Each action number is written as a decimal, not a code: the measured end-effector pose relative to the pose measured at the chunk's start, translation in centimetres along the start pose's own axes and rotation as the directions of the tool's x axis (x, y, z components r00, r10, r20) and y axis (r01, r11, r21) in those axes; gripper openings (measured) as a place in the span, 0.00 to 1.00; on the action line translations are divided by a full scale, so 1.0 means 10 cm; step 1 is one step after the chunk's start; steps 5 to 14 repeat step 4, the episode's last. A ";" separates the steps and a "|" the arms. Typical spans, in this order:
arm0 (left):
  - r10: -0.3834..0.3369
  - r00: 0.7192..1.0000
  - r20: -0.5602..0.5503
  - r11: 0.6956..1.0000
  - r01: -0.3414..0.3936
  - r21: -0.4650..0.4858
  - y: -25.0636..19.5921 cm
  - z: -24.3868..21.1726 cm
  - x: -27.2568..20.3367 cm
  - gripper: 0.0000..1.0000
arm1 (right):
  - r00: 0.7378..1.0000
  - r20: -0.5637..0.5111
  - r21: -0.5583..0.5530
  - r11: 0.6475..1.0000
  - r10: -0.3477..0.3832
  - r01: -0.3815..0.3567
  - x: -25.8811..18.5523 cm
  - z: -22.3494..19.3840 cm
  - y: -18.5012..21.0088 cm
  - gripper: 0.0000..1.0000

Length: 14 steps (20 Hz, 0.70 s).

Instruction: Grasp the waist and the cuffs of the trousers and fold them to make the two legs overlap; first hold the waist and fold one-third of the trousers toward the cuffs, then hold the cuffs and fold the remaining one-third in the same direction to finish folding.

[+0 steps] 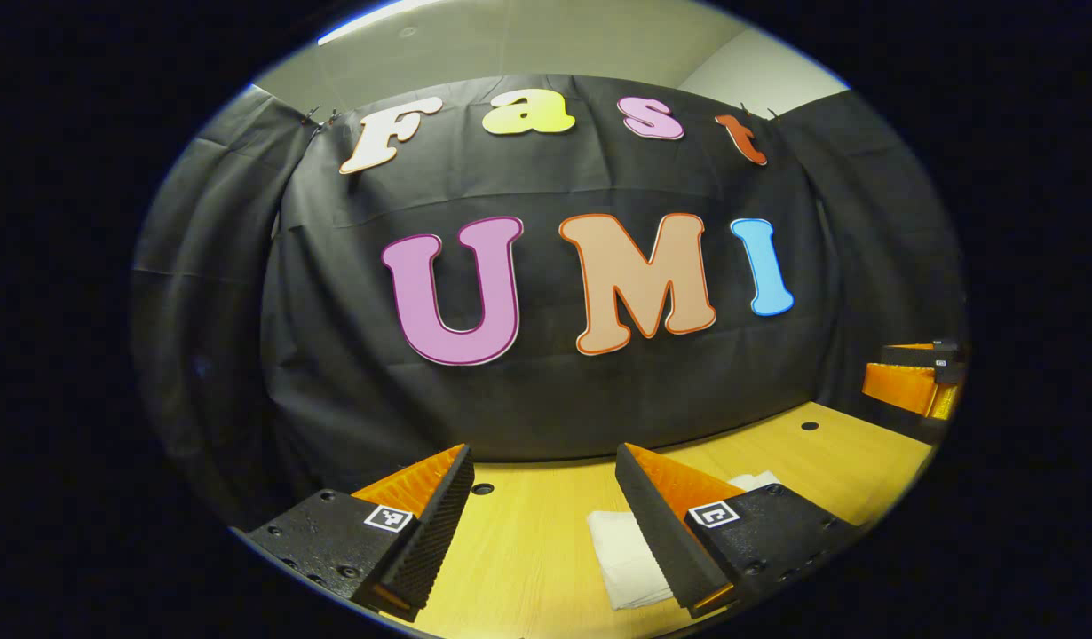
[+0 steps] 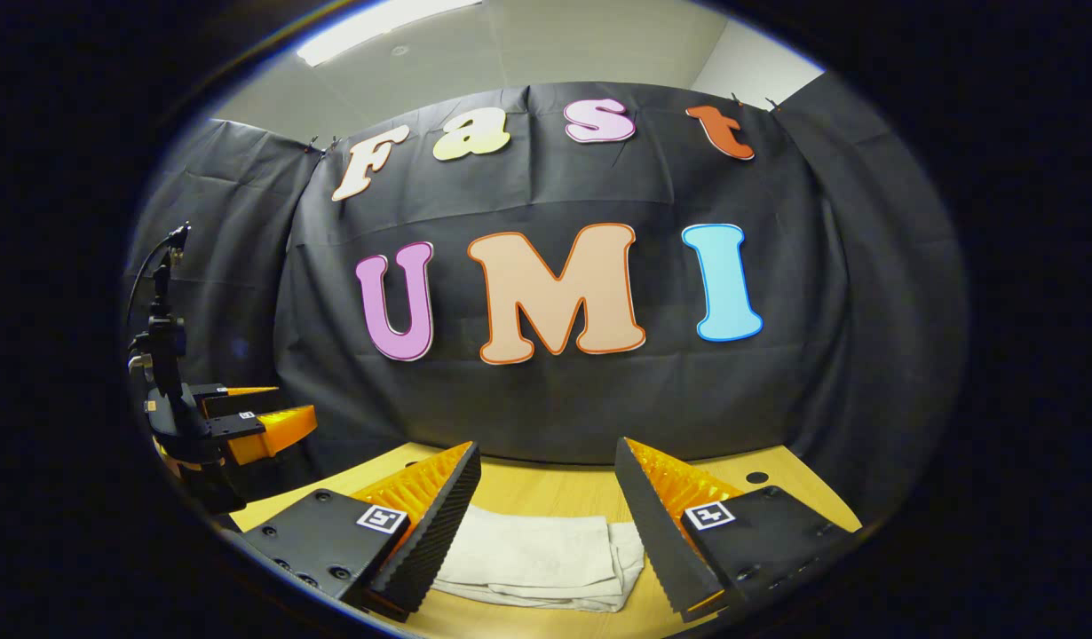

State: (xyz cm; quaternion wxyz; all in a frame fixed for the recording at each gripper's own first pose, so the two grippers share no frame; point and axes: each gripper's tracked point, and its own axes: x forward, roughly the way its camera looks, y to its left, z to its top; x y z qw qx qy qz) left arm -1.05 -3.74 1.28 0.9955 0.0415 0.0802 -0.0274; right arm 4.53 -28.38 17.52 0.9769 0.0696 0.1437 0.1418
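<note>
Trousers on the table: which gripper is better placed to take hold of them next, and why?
Probably the right gripper: the trousers lie straight between its open fingers. For the left gripper they sit off-centre, partly behind one finger.

— What lies under it all?
— A pale yellow wooden tabletop (image 1: pixel 528 532), with 2 small round dark holes (image 1: pixel 482 489) in its surface, 1 near the back edge, 1 off to the side.
— And behind?
— A black cloth booth wall (image 2: pixel 555 408), creased, under a pale ceiling (image 2: pixel 510 53) with 1 bright strip light (image 2: pixel 377 22).
</note>
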 end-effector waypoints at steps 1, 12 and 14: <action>0.002 1.000 0.007 1.000 -0.002 -0.004 0.04 0.03 0.00 0.96 | 1.000 0.005 0.002 1.000 -0.003 0.003 0.00 0.02 0.03 0.98; 0.000 1.000 0.016 1.000 0.000 -0.015 0.13 0.05 -0.03 0.96 | 0.999 0.031 -0.011 1.000 -0.016 0.016 -0.01 0.12 0.09 0.97; 0.000 1.000 0.016 1.000 0.000 -0.015 0.13 0.05 -0.03 0.96 | 0.999 0.031 -0.011 1.000 -0.016 0.016 -0.01 0.12 0.09 0.97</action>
